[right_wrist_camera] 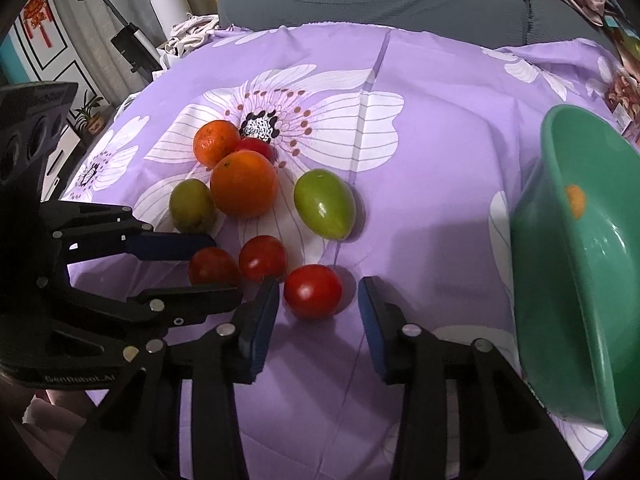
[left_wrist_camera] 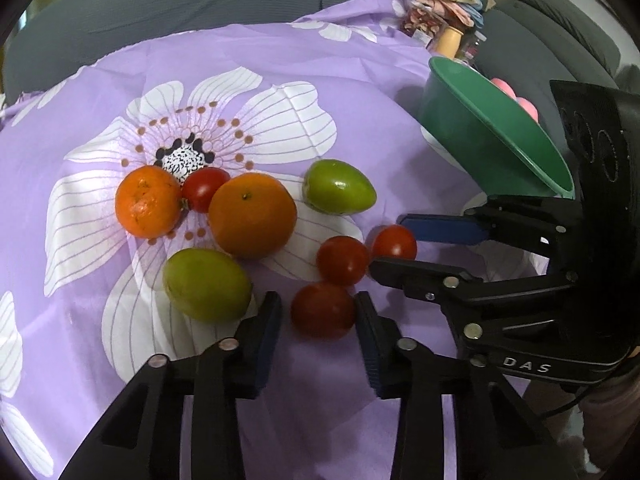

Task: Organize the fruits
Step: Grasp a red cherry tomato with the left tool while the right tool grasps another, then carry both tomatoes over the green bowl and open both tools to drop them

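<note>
Nearest, left gripper (left_wrist_camera: 316,306) angled down, narrowly spread around 1 red cherry tomato (left_wrist_camera: 323,311) on the purple flowered cloth (left_wrist_camera: 360,80); 1 pad touching it, a sliver of gap at the other. Right gripper (right_wrist_camera: 318,286) likewise spread, straddling a second tomato (right_wrist_camera: 313,291), gaps on both sides. Behind, 2 oranges (left_wrist_camera: 252,216) and 2 green fruits (left_wrist_camera: 340,188). Green bowl (right_wrist_camera: 560,260) tilted at right. Tomatoes probably light, smooth, thin-skinned, easily bruised; best pinched gently across the widest middle.
</note>
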`<state>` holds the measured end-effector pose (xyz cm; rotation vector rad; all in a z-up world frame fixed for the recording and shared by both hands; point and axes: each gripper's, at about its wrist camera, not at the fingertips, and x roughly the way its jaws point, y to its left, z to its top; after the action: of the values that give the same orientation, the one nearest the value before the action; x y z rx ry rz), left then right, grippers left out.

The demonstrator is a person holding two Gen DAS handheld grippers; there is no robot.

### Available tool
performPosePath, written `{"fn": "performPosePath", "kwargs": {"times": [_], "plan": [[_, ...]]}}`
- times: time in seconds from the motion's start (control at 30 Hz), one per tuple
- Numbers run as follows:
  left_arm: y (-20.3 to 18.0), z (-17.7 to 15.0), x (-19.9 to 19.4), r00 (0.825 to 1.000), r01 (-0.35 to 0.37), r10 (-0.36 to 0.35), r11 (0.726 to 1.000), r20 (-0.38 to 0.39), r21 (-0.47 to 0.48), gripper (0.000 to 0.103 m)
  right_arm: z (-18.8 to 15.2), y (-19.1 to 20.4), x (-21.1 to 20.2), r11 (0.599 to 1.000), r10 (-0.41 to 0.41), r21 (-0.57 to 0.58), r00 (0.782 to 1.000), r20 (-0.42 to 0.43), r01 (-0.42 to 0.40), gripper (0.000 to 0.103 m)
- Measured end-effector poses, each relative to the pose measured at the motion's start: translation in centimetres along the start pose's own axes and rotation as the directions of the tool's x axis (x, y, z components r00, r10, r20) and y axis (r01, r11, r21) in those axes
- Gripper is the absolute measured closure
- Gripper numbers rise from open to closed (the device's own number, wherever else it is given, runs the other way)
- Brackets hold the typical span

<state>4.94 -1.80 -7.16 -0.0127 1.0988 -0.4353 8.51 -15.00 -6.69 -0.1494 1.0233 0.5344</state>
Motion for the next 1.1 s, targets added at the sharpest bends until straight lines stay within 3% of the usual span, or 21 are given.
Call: {"fn": "performPosePath", "kwargs": {"times": [0.1, 0.5, 0.8, 1.1], "plan": [[0.2, 0.0, 0.0, 1.0, 0.004, -0.004, 1.0, 0.002, -0.009, 0.07, 0.1, 0.0, 0.2, 1.0, 0.007, 0.001, 1.0, -0.001, -0.007, 0.073], [0.2, -0.4, -1.4, 1.0, 0.026, -0.026, 0.999, 0.009, -0.036, 0.071, -0.8, -0.2, -1.1, 0.999, 0.01, 0.036, 0.999, 0.041, -0.011, 0.073], [-2.5, 1.1, -4.8, 0.994, 0.067, -0.068, 0.998, 0.085, 0.016, 0.071, -1.7, -1.4, -6.2, 0.997, -0.011, 0.082, 0.985, 0.173, -0.003, 0.073], [-6.8, 4.3, -5.3, 0.988, 0.089, -0.103, 0.989, 0.118, 0.117, 0.071, -2.8, -4.3, -10.6, 0.987, -0.086, 0.157, 0.955, 0.283, 0.042, 0.073]]}}
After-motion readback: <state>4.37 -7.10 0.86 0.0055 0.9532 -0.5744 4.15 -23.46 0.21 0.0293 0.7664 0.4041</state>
